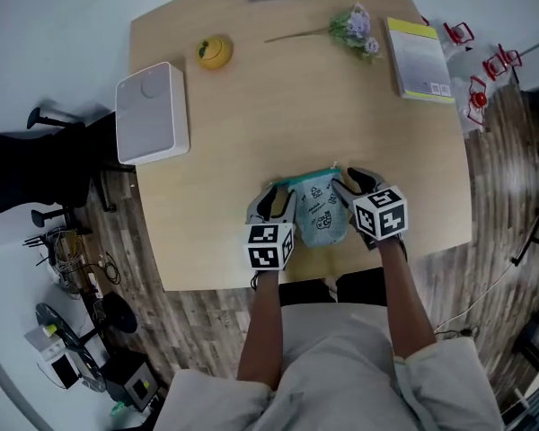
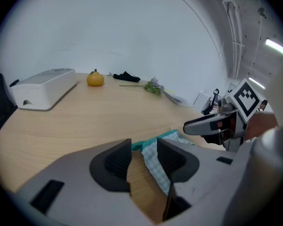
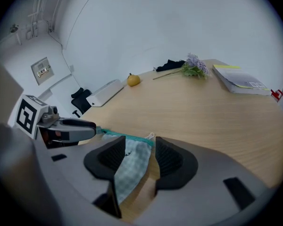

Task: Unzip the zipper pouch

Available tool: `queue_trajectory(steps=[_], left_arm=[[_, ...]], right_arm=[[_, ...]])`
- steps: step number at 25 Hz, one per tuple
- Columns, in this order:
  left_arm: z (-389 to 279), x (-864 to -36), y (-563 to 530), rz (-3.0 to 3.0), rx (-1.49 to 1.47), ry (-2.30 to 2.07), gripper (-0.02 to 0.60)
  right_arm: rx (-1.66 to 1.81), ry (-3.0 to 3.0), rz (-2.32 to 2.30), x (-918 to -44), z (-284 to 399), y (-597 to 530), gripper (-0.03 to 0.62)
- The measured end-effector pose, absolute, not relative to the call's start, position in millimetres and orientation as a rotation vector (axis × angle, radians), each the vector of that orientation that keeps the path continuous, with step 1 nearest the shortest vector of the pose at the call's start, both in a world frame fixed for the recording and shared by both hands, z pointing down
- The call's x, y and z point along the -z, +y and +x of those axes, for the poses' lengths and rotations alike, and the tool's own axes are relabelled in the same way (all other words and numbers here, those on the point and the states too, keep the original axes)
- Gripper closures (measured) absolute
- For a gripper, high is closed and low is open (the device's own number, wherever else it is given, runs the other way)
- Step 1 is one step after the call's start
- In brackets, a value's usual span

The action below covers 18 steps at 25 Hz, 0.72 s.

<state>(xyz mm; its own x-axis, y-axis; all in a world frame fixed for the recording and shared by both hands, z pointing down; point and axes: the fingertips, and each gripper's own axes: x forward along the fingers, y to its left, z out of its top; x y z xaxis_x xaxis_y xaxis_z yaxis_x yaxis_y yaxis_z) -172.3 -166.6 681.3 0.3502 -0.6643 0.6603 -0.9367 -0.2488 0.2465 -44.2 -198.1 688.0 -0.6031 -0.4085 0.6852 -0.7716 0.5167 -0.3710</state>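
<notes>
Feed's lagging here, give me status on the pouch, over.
Left gripper open, astride pouch left end. Right gripper open, astride its right end. Pouch on table, teal zip looks closed. Nothing blocking.

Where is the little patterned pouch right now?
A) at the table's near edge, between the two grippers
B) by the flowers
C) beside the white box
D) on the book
A: the pouch lies at the near edge, the left gripper at one end and the right gripper at the other.
</notes>
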Motion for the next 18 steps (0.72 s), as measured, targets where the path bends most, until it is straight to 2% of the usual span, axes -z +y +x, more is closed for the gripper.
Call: queue_trajectory(steps=[11,18], left_arm=[[-159,-724,-169,2.004,-0.798,-1.401,0.408],[-153,-728,-165,2.079,-0.944,-1.393,0.41]], right_arm=[[-0.589,-2.108,0.988,-723,-51,-200,0.391],[-0.552,-2.086,0.986,-728,-51,-194,0.404]])
